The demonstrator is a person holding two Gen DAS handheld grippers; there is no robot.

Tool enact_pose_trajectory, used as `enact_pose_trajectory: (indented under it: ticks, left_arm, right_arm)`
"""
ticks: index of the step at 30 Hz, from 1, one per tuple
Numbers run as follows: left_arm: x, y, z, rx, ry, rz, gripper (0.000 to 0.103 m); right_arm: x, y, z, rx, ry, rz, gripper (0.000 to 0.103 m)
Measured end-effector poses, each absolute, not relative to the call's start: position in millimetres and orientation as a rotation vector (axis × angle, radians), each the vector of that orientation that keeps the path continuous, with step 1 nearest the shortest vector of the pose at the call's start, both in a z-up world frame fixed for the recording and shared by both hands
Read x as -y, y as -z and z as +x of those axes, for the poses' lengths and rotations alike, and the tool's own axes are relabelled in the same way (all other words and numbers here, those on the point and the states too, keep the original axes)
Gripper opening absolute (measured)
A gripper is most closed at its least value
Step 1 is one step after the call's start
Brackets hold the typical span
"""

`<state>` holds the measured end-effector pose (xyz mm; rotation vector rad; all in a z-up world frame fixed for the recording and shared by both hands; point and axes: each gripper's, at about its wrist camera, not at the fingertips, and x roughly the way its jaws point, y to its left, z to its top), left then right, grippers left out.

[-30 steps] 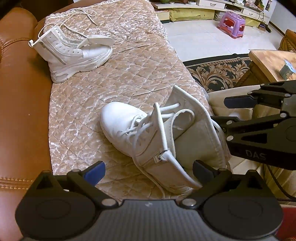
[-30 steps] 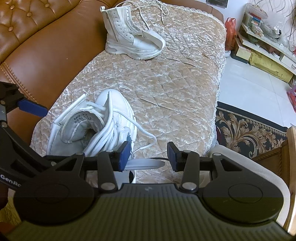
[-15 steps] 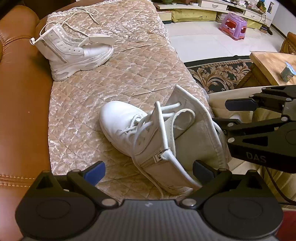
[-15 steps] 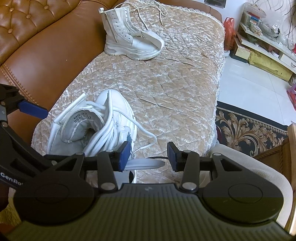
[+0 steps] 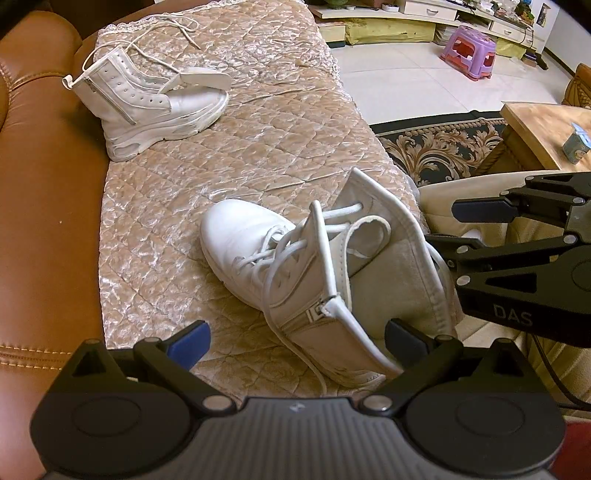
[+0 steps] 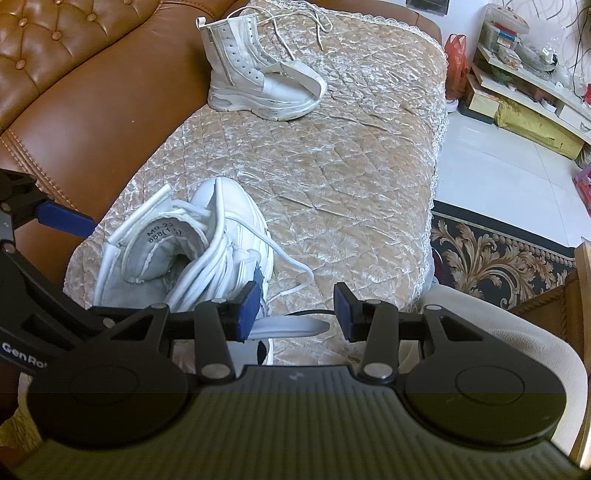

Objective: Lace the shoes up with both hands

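Plainly, little of the lacing was complete at this moment. The near boot [image 5: 280, 266] lay on its side on the quilted cover [image 5: 229, 155] of the sofa [image 5: 40, 229], its shaft gaping and its tongue folded out. Its lace [image 5: 284, 254] was threaded through the lower holes only and sat slack in loose loops; one free end trailed across the cover toward the right gripper [image 6: 295, 308]. The far boot [image 5: 147, 107] stood upright at the back of the cover, well apart, with its lace [image 6: 295, 33] pulled out at the top and strewn behind it — no bow on either.

The left gripper [image 5: 295, 338] hung over the near boot's shaft with its tongs spread wide, nothing between them. The right gripper's tongs stood partly spread beside the boot's sole, pinching nothing; the free lace end lay just beyond them, apparently untouched.

Judgement: remaining work covers nearly everything — picking up both lace ends, threading the upper holes, tightening, and tying, then the second boot
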<state>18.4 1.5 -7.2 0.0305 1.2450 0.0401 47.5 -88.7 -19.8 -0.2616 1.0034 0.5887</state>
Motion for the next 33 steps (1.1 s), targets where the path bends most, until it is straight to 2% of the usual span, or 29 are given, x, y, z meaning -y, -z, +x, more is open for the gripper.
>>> enact_pose_trajectory:
  ticks: [33]
  left_arm:
    - [-0.4,6.9,16.5,-1.243,-0.050,0.036,0.103]
  right_arm:
    - [88.1,20.8,46.0,-1.009,-0.582,-0.252,0.051]
